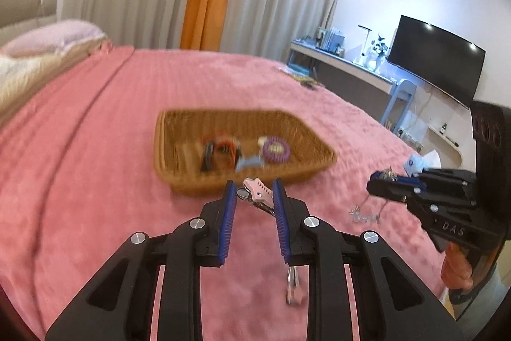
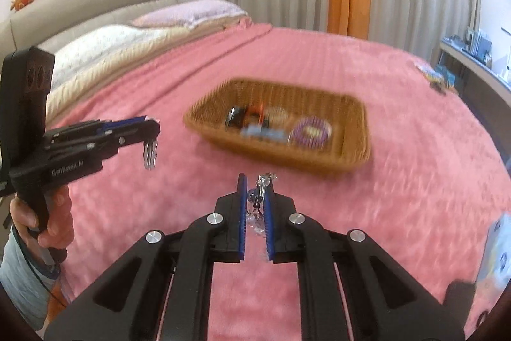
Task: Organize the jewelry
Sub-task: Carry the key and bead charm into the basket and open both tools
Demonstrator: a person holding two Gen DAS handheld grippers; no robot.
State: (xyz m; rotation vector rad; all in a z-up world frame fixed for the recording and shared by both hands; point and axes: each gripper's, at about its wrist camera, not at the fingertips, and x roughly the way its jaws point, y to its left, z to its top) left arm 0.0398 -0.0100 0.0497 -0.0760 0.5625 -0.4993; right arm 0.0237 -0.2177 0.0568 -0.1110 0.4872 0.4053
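Observation:
A wicker basket (image 1: 179, 149) (image 2: 354, 117) sits on the pink bedspread with hair ties, a purple coil ring (image 1: 276, 149) (image 2: 311, 131) and a blue clip inside. My left gripper (image 1: 255, 192) is shut on a pink hair clip (image 1: 258, 192), held above the bed just in front of the basket; it also shows in the right wrist view (image 2: 150, 130) with the clip's metal prongs (image 2: 150, 155) hanging down. My right gripper (image 2: 258, 190) is shut on a silver beaded chain (image 2: 262, 190); in the left wrist view (image 1: 383, 181) the chain (image 1: 364, 214) dangles below it.
The pink bedspread (image 1: 95, 181) covers the whole bed. Pillows (image 2: 127, 43) lie at its head. Small items (image 1: 303, 79) lie at the far edge. A desk with a monitor (image 1: 437, 59) stands beyond. A tissue pack (image 1: 421, 162) lies at the right edge.

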